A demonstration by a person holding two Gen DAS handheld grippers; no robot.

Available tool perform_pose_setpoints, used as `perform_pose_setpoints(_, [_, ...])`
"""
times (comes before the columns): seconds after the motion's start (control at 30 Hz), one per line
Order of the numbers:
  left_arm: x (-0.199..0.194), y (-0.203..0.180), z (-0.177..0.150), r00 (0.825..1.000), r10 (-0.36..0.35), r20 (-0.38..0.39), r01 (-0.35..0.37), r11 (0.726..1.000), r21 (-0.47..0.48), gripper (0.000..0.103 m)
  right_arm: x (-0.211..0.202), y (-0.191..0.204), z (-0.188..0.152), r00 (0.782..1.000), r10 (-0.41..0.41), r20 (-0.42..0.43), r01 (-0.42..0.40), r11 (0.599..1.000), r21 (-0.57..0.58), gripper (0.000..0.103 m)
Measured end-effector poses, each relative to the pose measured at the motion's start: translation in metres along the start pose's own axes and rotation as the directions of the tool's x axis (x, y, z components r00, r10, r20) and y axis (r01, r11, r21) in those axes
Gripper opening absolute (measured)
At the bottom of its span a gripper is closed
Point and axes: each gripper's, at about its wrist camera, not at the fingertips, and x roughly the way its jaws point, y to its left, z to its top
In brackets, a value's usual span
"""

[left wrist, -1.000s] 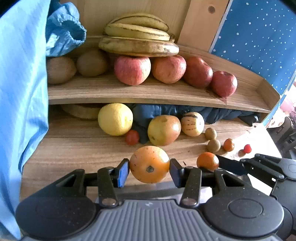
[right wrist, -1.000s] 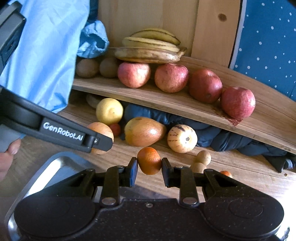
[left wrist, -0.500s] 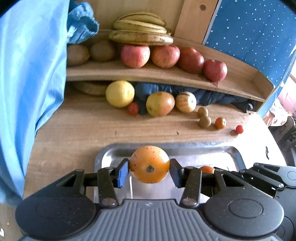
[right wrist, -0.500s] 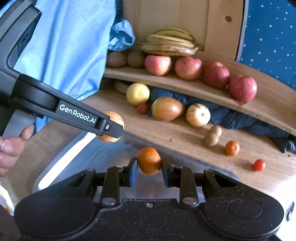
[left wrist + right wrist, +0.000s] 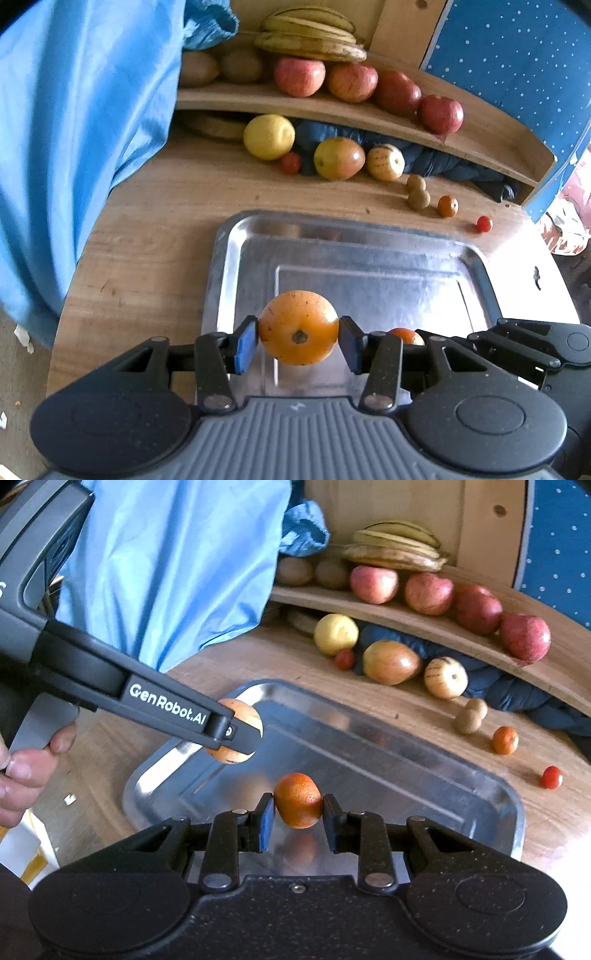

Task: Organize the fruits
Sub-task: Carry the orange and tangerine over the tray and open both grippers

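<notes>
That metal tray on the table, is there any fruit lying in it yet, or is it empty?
Empty, as far as shows. The metal tray shows bare steel and reflections; the large orange and small orange are held above it.

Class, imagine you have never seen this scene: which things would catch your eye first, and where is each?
First, two oranges held above the steel tray: a big orange pinched in the left gripper and a small orange in the right gripper. Next, the red apples lined along the wooden shelf at the back, with bananas piled behind them.
</notes>
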Motion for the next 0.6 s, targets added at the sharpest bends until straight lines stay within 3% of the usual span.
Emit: perform_pose_setpoints(0.6, [-0.014,0.003,-0.030,0.998,0.049,-0.032,-0.049,0.999,-0.023,0.052,-0.007,0.020,-0.019,0.996,0.075,-0.048,-0.077,0.997,-0.028,0.030])
